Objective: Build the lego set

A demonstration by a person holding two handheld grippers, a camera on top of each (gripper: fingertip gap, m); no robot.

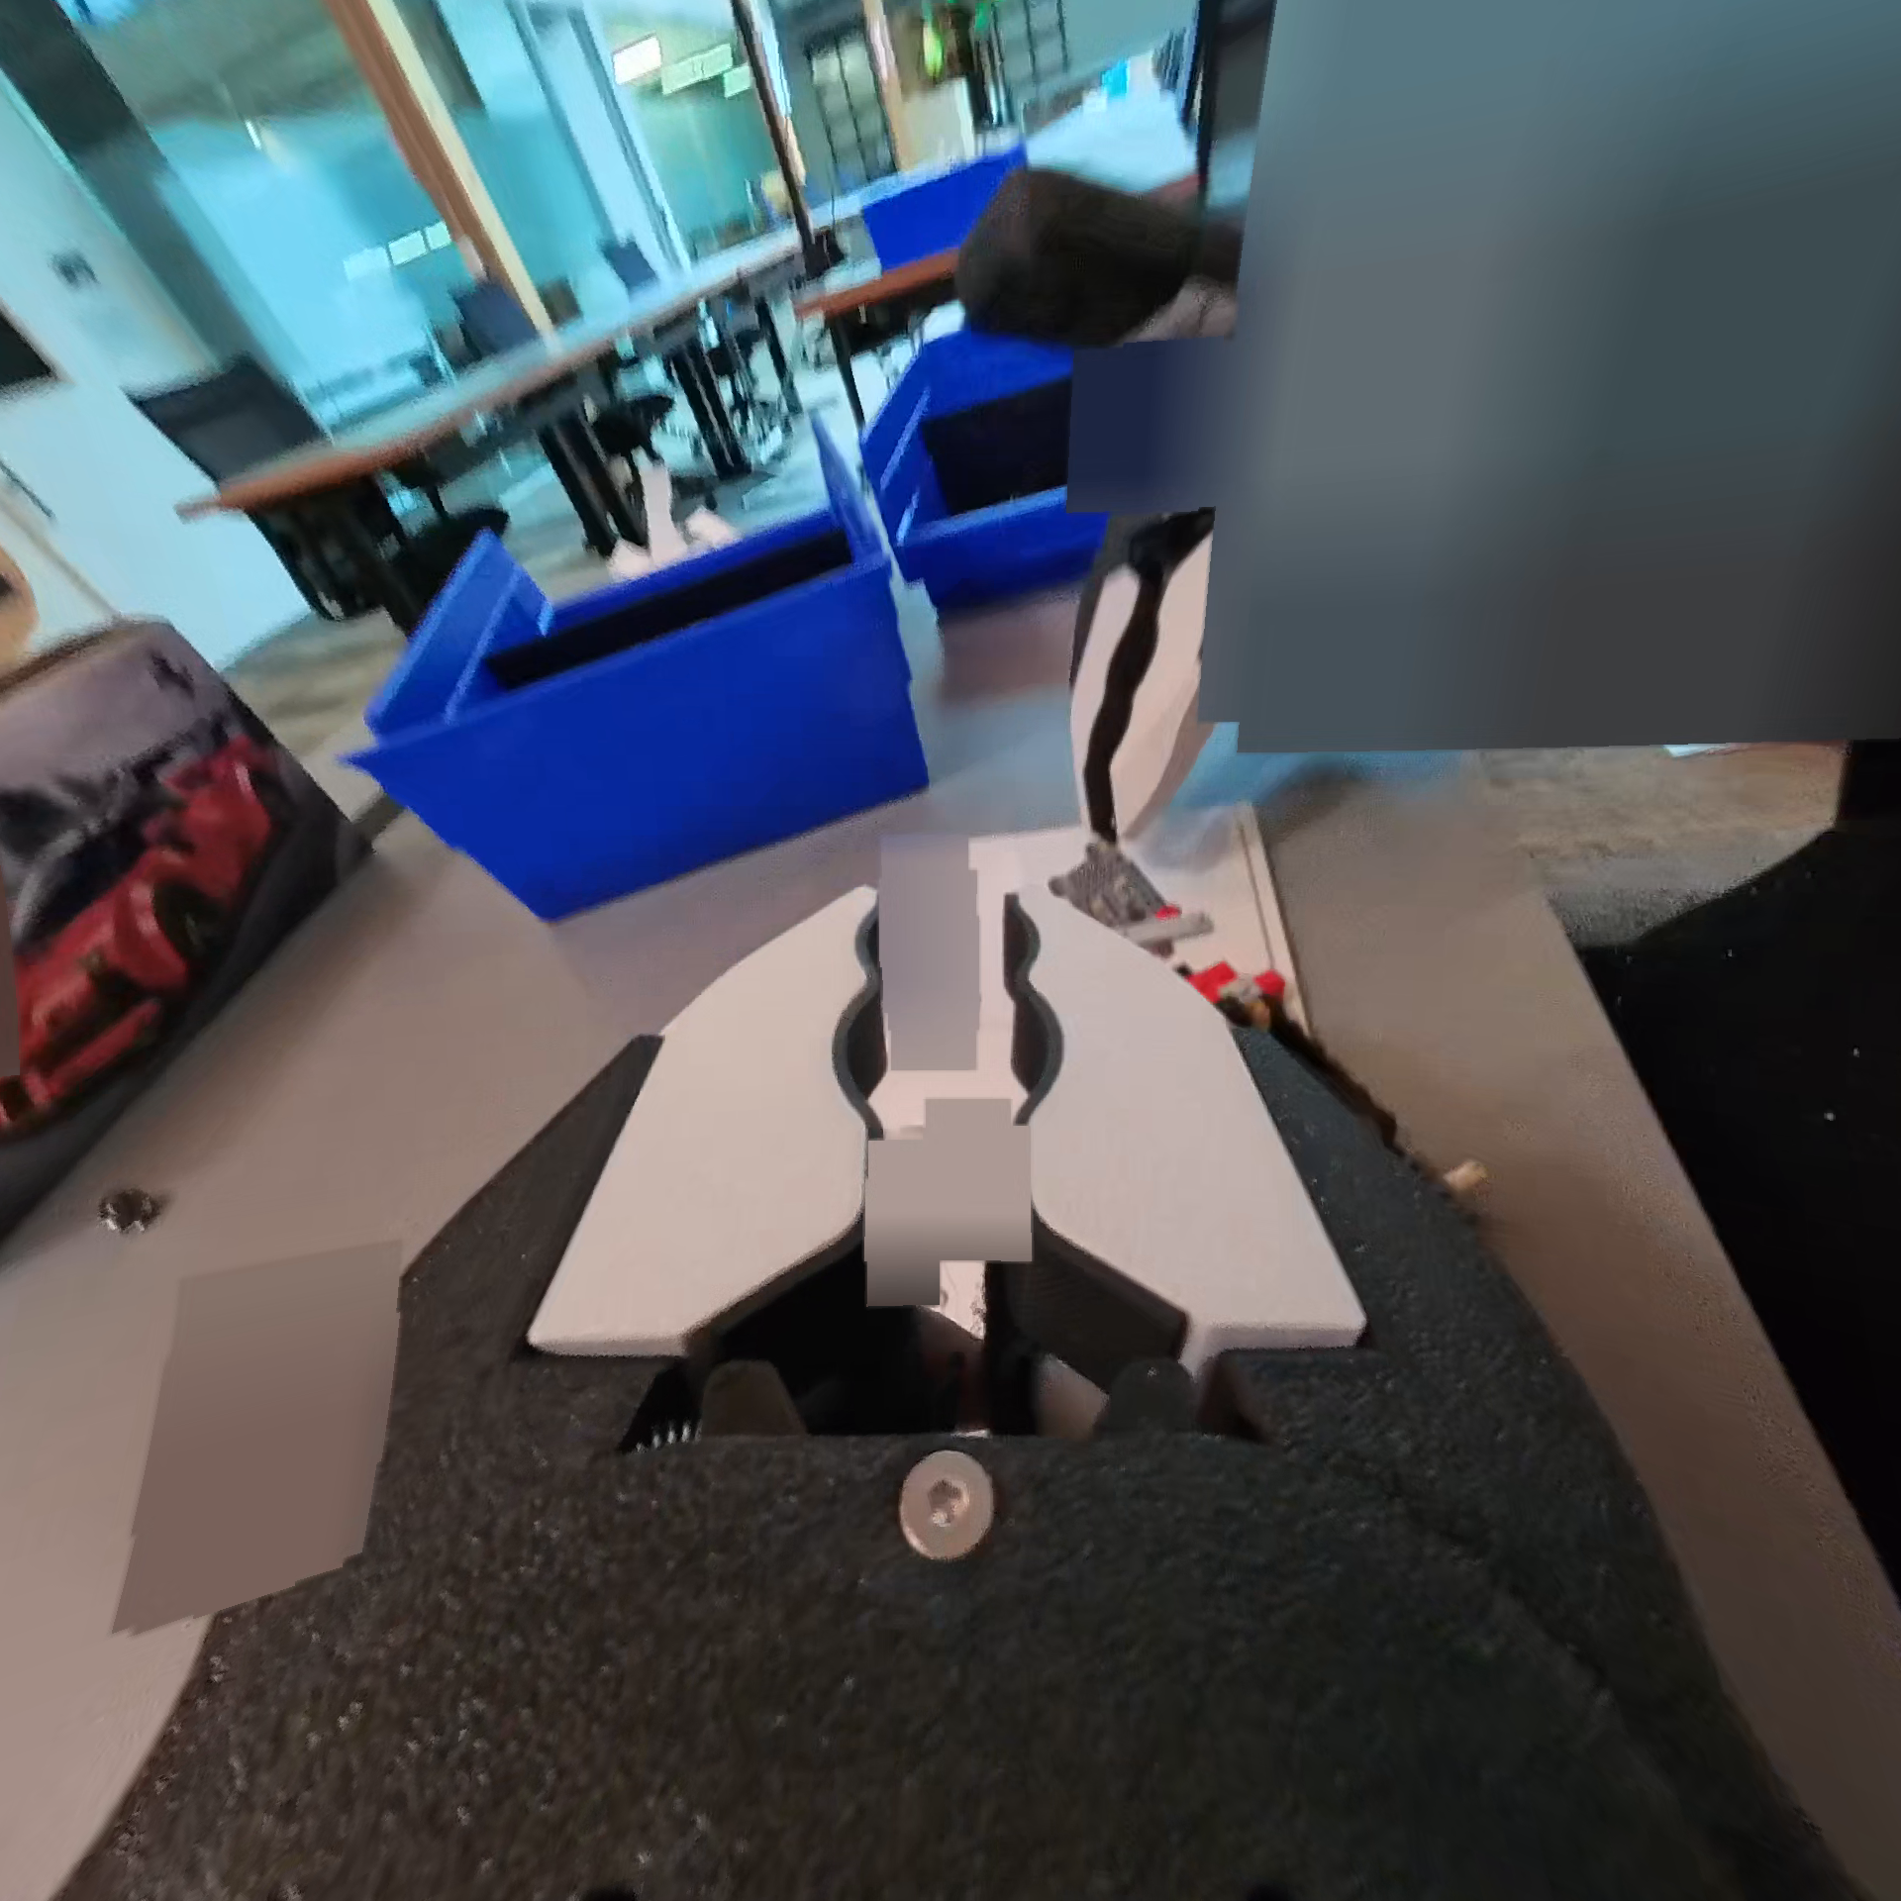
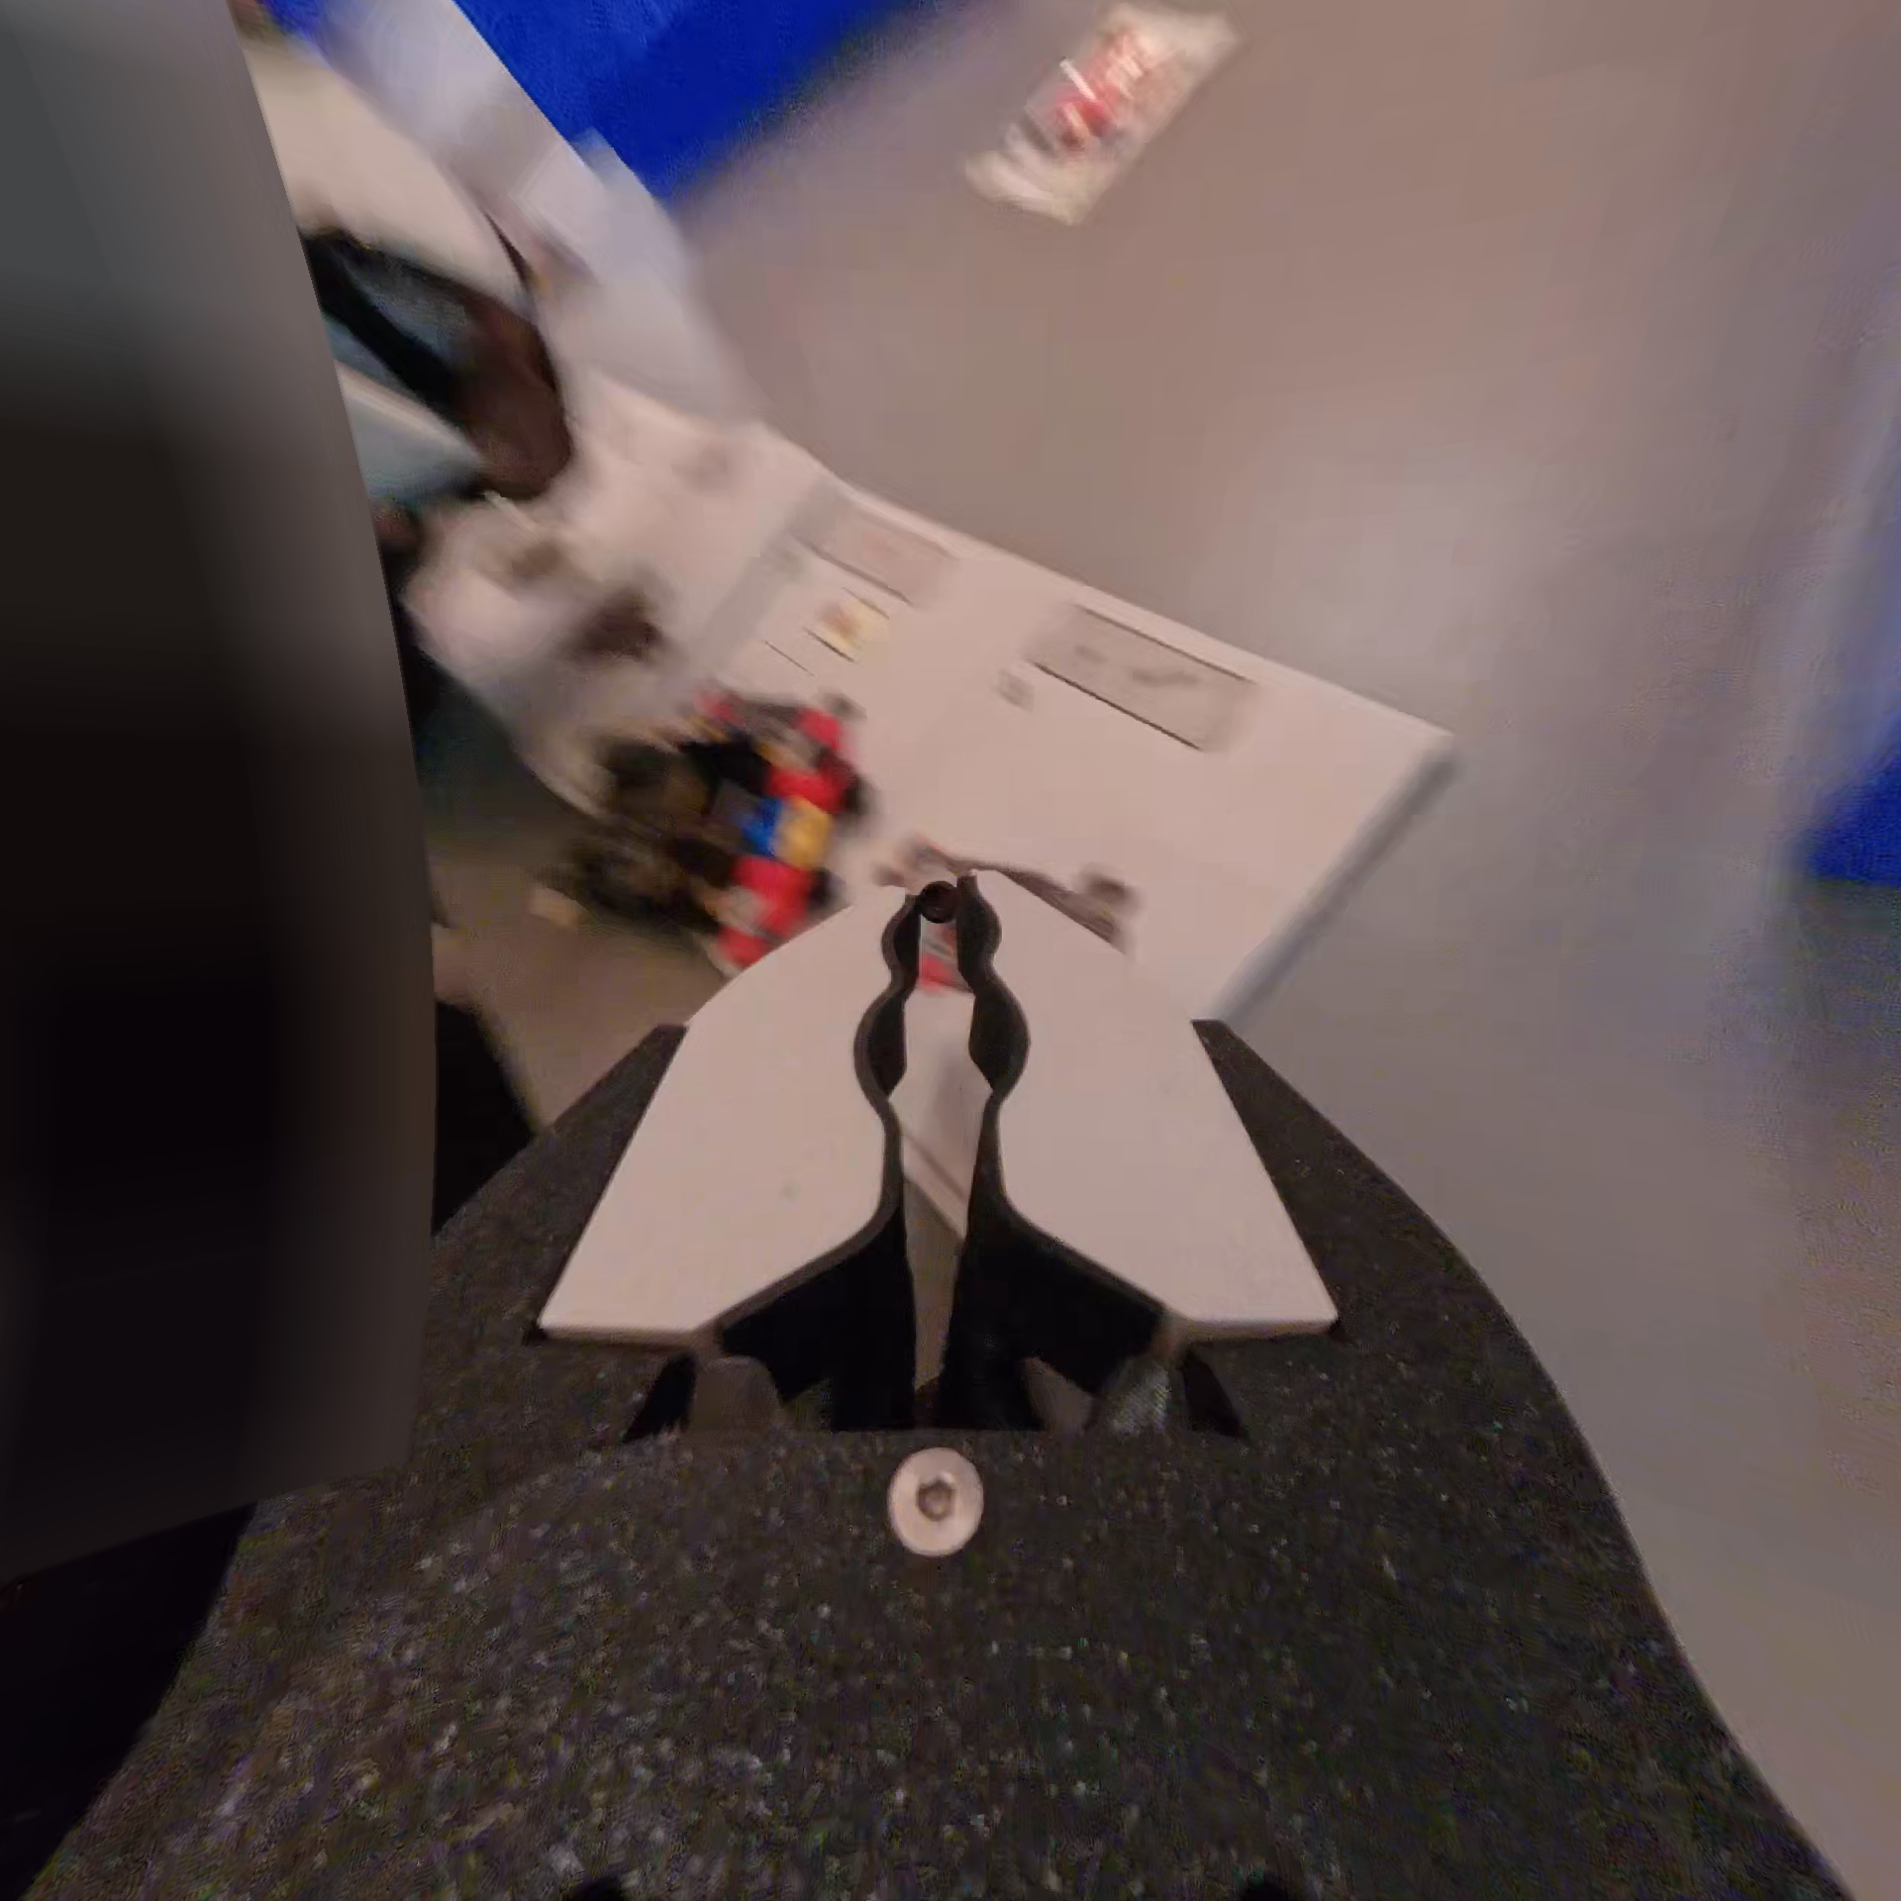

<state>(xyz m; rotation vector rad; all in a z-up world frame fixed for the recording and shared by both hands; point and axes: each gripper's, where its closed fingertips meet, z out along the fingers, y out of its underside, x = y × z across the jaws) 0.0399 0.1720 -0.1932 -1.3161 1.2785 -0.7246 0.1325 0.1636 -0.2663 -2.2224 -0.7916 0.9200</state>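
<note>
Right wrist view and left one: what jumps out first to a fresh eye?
The right gripper pinches a tiny black piece at its tips, above the white instruction booklet. Left of it sits a blurred, colourful lego build. In the left view, big blue bins fill the table's middle.

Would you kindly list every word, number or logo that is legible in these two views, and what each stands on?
None can be read.
Box with the red car: print too blurred.
Open instruction booklet: panels motion-blurred, unreadable.
Clear bag: print blurred.
Signs behind the glass wall: too small.
Small black piece in the right gripper: no marking visible.
</note>
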